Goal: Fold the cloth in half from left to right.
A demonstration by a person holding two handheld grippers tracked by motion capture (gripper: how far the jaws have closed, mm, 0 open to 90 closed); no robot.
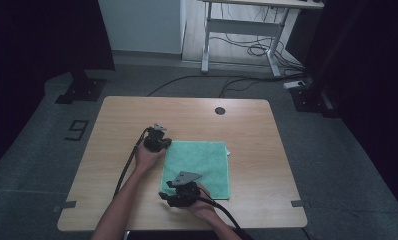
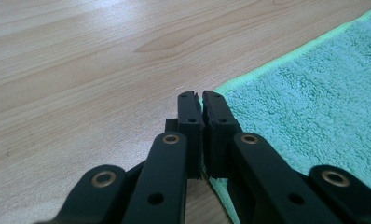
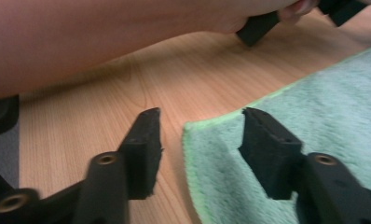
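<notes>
On the pale wooden table [image 1: 247, 130], I am pinching the far-left corner of the flat green towel [image 1: 199, 165] in my clamped left gripper [image 2: 200, 95] while straddling its near-left corner with my right gripper [image 3: 200, 122], jaws spread wide, nothing grasped.

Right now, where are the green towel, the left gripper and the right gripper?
green towel [image 1: 207, 162]: high view, middle of its flat terry surface.
left gripper [image 2: 201, 95]: left gripper view, between its closed fingertips at the towel's corner.
right gripper [image 3: 200, 114]: right gripper view, midway between its open fingertips, over the towel's corner.
</notes>
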